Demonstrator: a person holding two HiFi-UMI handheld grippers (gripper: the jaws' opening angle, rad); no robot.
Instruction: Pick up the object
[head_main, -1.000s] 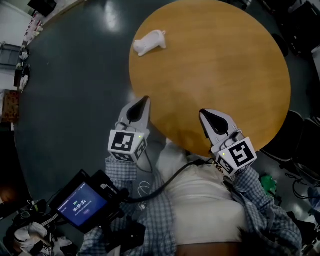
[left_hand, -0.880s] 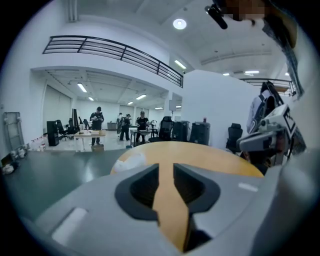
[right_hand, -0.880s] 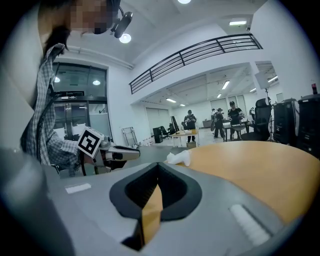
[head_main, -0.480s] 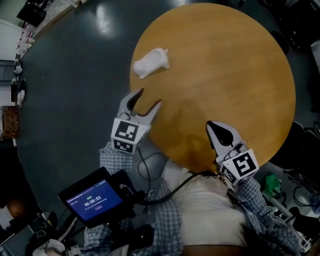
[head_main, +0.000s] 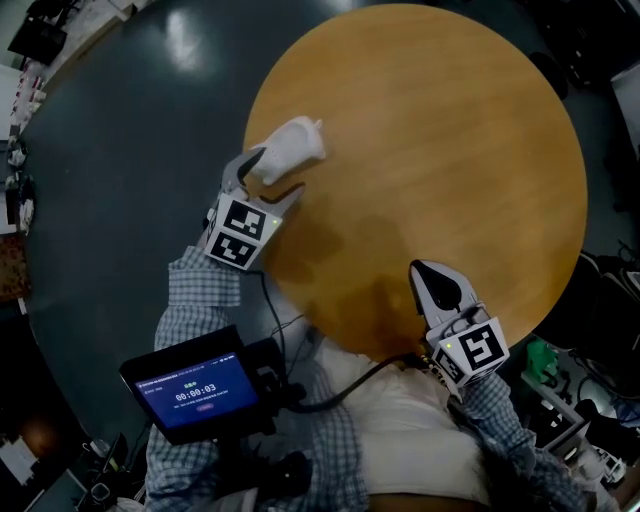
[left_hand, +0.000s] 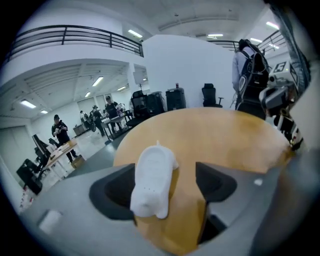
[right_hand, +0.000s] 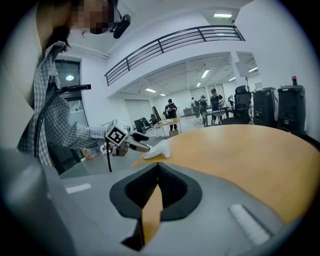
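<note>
A small white animal-shaped figure (head_main: 288, 148) lies on its side near the left edge of the round wooden table (head_main: 430, 150). My left gripper (head_main: 272, 175) reaches over that edge with its jaws opening and the figure (left_hand: 152, 180) between them. The figure lies close to the left pad and a clear gap separates it from the right pad, so neither presses on it. My right gripper (head_main: 440, 285) is shut and empty at the table's near edge. From the right gripper view the figure (right_hand: 157, 149) shows far off, at the tips of the left gripper (right_hand: 137, 145).
A screen with a running timer (head_main: 195, 390) hangs at the person's left side, with a black cable (head_main: 330, 380) running across the body. Dark grey floor (head_main: 120, 150) surrounds the table. Office chairs and several people stand far behind (left_hand: 107, 110).
My left gripper has moved forward from the table's near edge to the white figure and gone from shut to open around it. The right gripper has stayed shut and nearly still.
</note>
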